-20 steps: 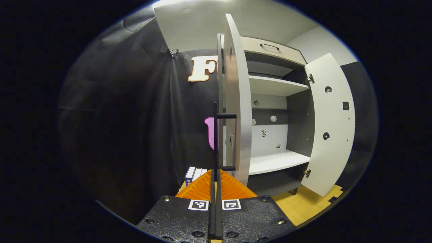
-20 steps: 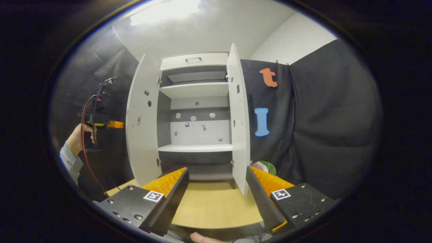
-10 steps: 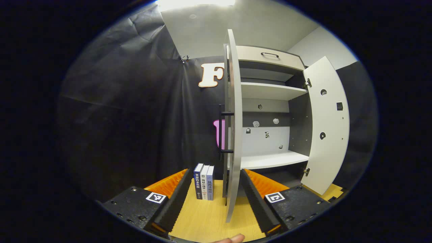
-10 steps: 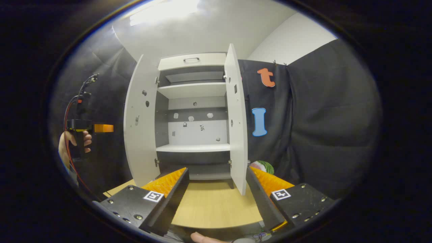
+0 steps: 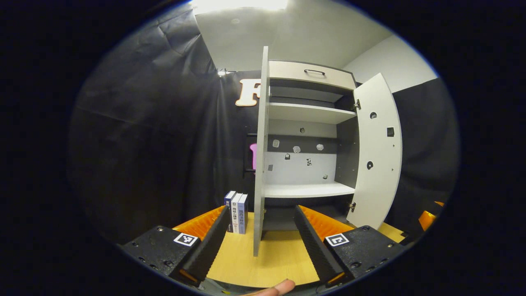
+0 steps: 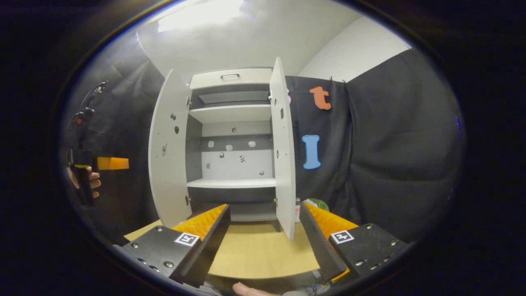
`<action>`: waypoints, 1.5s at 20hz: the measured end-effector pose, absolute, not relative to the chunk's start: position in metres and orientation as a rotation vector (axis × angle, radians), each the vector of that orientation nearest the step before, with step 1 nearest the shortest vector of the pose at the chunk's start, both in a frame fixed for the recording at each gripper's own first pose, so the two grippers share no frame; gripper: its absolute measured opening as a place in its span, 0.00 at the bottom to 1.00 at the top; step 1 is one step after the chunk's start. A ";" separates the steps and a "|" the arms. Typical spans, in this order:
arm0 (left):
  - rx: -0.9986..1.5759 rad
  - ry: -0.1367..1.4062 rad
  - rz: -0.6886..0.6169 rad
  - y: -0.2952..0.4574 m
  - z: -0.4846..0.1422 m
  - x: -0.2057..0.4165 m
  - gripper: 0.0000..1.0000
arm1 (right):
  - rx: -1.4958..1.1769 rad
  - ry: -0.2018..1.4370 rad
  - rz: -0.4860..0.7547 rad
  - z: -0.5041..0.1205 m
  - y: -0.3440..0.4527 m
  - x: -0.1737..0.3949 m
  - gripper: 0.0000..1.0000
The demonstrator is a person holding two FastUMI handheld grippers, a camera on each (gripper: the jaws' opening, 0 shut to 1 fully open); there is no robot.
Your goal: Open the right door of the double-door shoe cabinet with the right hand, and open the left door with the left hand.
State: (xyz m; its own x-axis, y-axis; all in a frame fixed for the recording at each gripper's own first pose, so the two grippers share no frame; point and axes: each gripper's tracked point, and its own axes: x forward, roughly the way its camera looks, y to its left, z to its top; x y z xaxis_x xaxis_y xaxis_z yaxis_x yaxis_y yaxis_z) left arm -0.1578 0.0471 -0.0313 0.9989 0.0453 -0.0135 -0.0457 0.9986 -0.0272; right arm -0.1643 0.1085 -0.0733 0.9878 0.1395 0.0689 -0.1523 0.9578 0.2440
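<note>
The white shoe cabinet (image 6: pixel 230 183) stands on a wooden table with both doors swung wide. In the left gripper view the left door (image 5: pixel 259 164) is edge-on straight ahead, and the right door (image 5: pixel 376 152) angles outward. My left gripper (image 5: pixel 261 211) is open, a short way back from the left door's edge and touching nothing. In the right gripper view the left door (image 6: pixel 166 152) and right door (image 6: pixel 283 152) frame the bare shelves. My right gripper (image 6: pixel 264 207) is open in front of the cabinet, holding nothing. The left gripper (image 6: pixel 102 163) shows far left, held in a hand (image 6: pixel 84 181).
Three upright books (image 5: pixel 236 216) stand on the table (image 6: pixel 254 255) left of the cabinet. A green-striped object (image 6: pixel 318 203) sits behind the right door. A drawer with a dark handle (image 6: pixel 229 76) tops the cabinet. Black cloth walls close in on both sides.
My left gripper was shut on the left door's black handle, then opened and drew back from the door. The right gripper stayed open and shifted only slightly.
</note>
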 end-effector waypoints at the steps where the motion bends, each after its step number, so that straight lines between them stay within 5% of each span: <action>1: -0.027 0.014 0.047 0.042 -0.036 -0.165 0.94 | 0.250 -0.056 0.146 -0.072 0.107 -0.165 1.00; 10: 0.001 0.036 0.026 0.020 -0.083 -0.190 0.97 | 0.216 -0.066 0.167 -0.074 0.111 -0.173 1.00; 30: -0.032 -0.020 -0.005 0.009 -0.074 -0.189 0.96 | 0.248 -0.081 0.178 -0.069 0.114 -0.181 0.97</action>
State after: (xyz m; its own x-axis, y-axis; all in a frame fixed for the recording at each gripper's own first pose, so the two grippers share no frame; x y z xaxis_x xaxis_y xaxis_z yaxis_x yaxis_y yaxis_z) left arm -0.1887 0.0094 -0.0742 0.9998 -0.0043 0.0198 0.0049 0.9995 -0.0322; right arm -0.1812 0.1140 -0.0692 0.9811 0.1649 0.1010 -0.1847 0.9539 0.2364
